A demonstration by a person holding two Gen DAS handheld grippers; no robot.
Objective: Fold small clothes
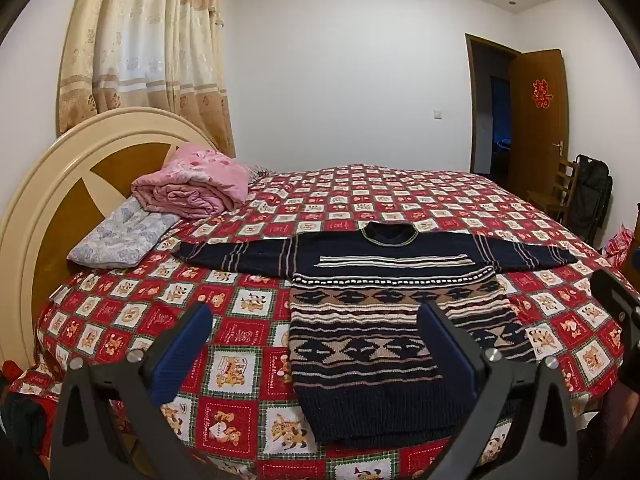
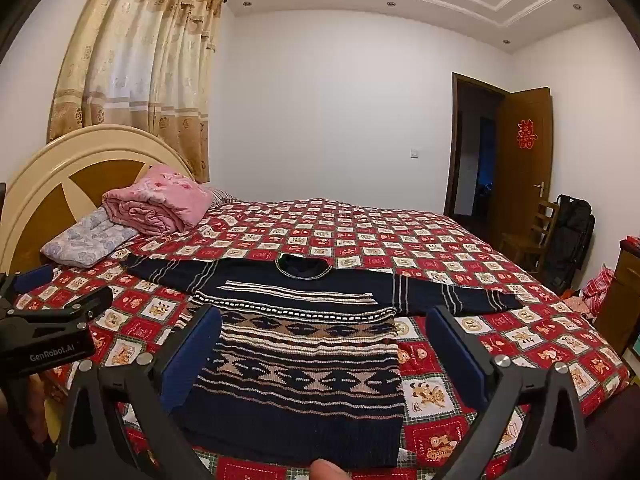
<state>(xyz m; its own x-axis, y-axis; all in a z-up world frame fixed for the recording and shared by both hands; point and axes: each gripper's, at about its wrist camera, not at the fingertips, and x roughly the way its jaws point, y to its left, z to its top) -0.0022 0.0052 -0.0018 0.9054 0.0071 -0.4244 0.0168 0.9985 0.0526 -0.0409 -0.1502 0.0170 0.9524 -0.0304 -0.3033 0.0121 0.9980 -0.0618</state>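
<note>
Folding is not being started yet: sweater [image 1: 372, 320] is being left flat, sleeves outspread, left gripper [image 1: 316, 344] and right gripper [image 2: 324, 344] spread, empty.

I see a bed [image 1: 360, 192] under a red checked cover with cartoon squares — a cream headboard [image 1: 60, 184] at its left end. A dark patterned sweater [image 1: 360, 300] lies flat on the cover, sleeves spread, hem toward me. By the headboard sits a pale floral pillow [image 1: 120, 236], with a folded pink quilt [image 1: 192, 184] on it.
</note>
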